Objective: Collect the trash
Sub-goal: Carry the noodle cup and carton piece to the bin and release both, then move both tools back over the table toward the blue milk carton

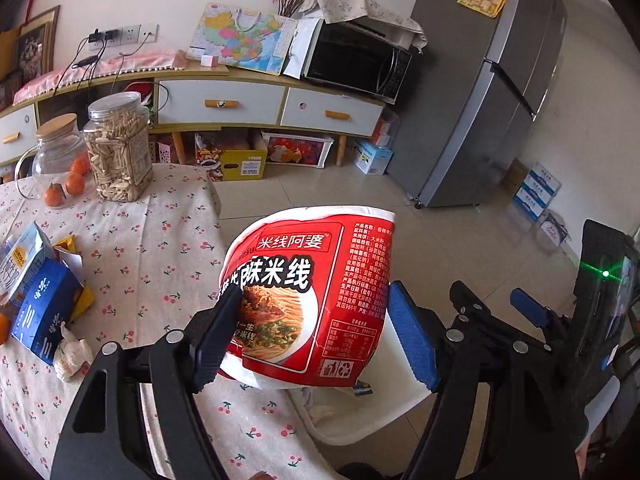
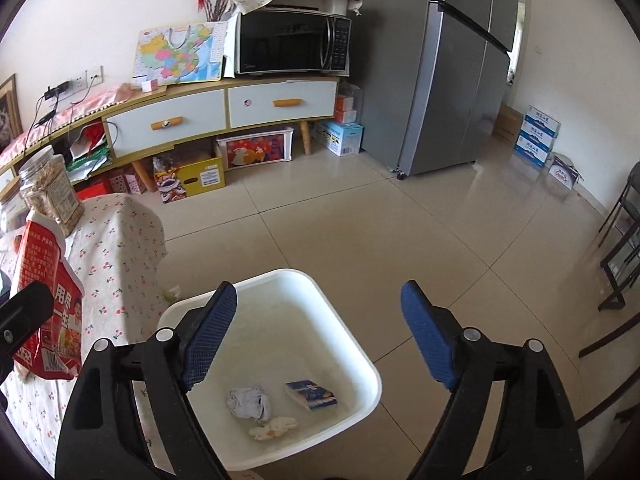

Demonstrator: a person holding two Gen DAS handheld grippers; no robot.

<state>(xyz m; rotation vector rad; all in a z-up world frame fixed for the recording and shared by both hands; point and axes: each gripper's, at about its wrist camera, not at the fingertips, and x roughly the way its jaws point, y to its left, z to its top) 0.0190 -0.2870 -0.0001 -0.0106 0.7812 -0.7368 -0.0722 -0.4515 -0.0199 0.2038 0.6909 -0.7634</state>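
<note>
Your left gripper [image 1: 310, 328] is clamped on a red-and-white instant noodle cup [image 1: 308, 296], its blue pads pressing the cup's left and right sides. The cup is held tilted, above the right edge of the tabletop [image 1: 140, 248] and partly over the white bin [image 1: 360, 420] that sits on the tiled floor just beside the tabletop.

Your right gripper [image 2: 318, 332] stands wide, nothing between its fingers, and it hangs over that same white bin [image 2: 360, 360]. Inside the bin lie a crumpled grey wad [image 2: 248, 402], a crumpled white tissue [image 2: 274, 428] near it, and a small blue packet [image 2: 312, 395] to their right. In the right wrist view the noodle cup [image 2: 48, 300] shows at the far left, beside the bin and over the tabletop edge.

More trash lies on the left of the tabletop: a blue carton [image 1: 44, 312], a light blue carton [image 1: 24, 260] behind it, a yellow wrapper [image 1: 82, 300] beneath them, and a crumpled tissue [image 1: 72, 354] at the near end of the blue carton. Farther back stand a plastic jar of seeds [image 1: 118, 148], a glass jug [image 1: 56, 148] with a wooden lid, and a few oranges [image 1: 66, 188] beside them.
</note>
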